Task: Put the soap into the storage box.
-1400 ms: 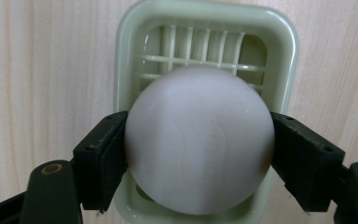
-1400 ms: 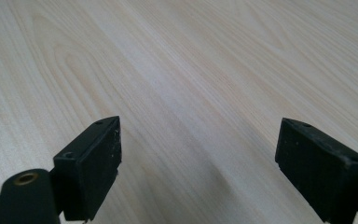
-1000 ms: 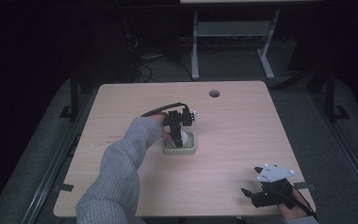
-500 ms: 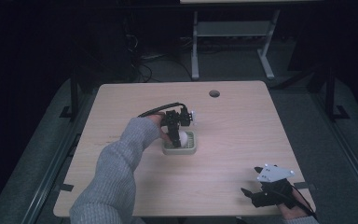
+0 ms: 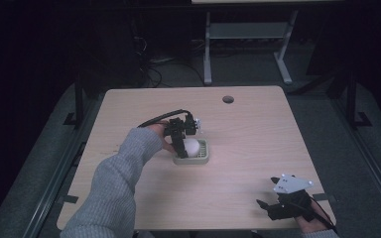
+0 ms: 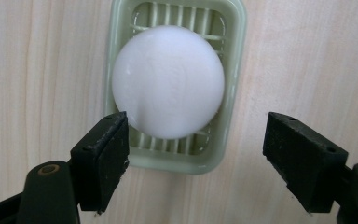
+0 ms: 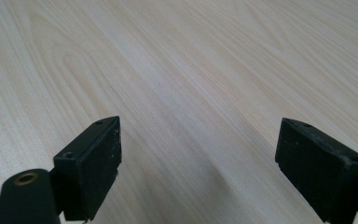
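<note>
Light wood table (image 5: 258, 134), round cable hole (image 5: 227, 99) near its far edge. Near the table's middle sits a pale green slatted soap dish (image 5: 201, 157), and a white round soap (image 5: 192, 147) lies in it, resting on the slats.

Left gripper (image 5: 180, 140) — held over the dish, pointing down at it, the person's left hand (image 5: 164, 138) and grey knit sleeve (image 5: 114, 186) reaching in from the lower left. In the left gripper view the left gripper (image 6: 196, 142) has its jaws well apart, nothing between them but table and the near rim of the soap dish (image 6: 235, 74). The soap (image 6: 168, 81) lies ahead of the jaws; the left-hand pad overlaps the soap's lower edge in that view, but whether it touches cannot be told. The other pad is well clear of both soap and dish, over bare table (image 6: 307, 56).

Right gripper (image 5: 265, 206) — low at the near right corner of the table, grey three-cornered plate (image 5: 290, 183) on top, well apart from the dish. In the right gripper view the right gripper (image 7: 198, 156) also has its jaws spread wide, holding nothing, with bare wood grain of the table (image 7: 191, 70) ahead.
</note>
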Demonstrator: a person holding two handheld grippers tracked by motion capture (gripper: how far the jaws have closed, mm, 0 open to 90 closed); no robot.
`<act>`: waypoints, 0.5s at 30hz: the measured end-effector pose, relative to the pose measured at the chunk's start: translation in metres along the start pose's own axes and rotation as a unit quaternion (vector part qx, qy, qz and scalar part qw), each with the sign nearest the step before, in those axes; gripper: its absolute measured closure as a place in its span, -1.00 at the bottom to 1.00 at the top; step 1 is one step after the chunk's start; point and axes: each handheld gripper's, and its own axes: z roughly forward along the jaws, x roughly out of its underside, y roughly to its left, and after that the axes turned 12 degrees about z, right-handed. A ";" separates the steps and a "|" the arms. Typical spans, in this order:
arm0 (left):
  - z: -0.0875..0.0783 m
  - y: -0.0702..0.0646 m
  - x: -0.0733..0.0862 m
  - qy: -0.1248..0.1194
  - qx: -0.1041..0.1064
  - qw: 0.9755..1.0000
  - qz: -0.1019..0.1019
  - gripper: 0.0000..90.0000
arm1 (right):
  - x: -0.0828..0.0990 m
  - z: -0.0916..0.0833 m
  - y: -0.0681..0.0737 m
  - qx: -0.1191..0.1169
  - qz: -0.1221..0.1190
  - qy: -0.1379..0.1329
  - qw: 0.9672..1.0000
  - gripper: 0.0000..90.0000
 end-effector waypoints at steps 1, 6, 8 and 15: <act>-0.001 -0.002 0.001 -0.002 -0.001 1.000 -0.003 -0.50 | 0.000 0.000 0.000 0.000 0.000 0.000 1.000 -0.69; -0.003 -0.009 0.007 -0.002 0.001 1.000 -0.005 -0.49 | 0.000 0.000 -0.001 0.002 -0.003 0.001 1.000 -0.69; -0.004 -0.011 0.009 -0.002 -0.001 1.000 -0.005 -0.49 | 0.000 0.000 -0.001 0.002 -0.003 0.002 1.000 -0.69; -0.006 -0.022 0.016 -0.004 -0.007 1.000 -0.005 -0.49 | 0.000 0.000 0.000 0.002 -0.001 0.002 1.000 -0.69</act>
